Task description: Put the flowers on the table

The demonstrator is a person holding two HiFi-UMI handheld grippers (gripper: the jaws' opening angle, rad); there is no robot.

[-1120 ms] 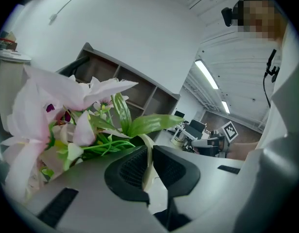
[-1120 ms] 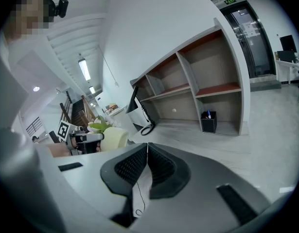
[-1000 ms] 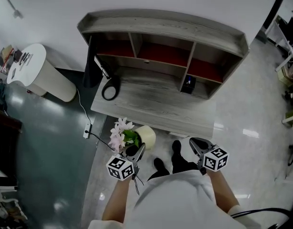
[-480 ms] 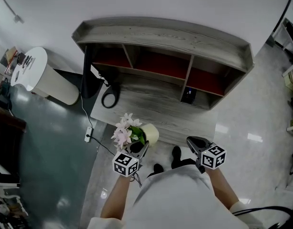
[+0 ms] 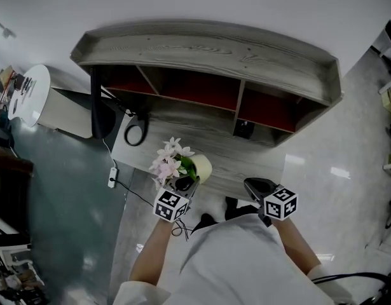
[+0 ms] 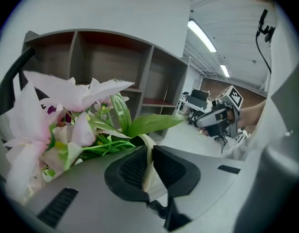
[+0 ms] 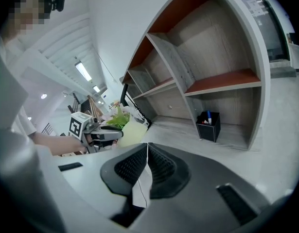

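Head view: flowers in pot, held above table's front edge, left of middle. Left gripper pinching pot's rim; right gripper pressed together, empty, near front edge further right. Carry judged nearly done; pot apparently not yet set down. Left to do: lower onto tabletop, release. Black ring by left edge, pen box at back right under shelf. Front middle bare, no obstacle.

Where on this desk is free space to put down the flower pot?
The desktop is bare in its middle, between the black ring at left and the pen holder at right. It is tighter at the left end, by the ring.
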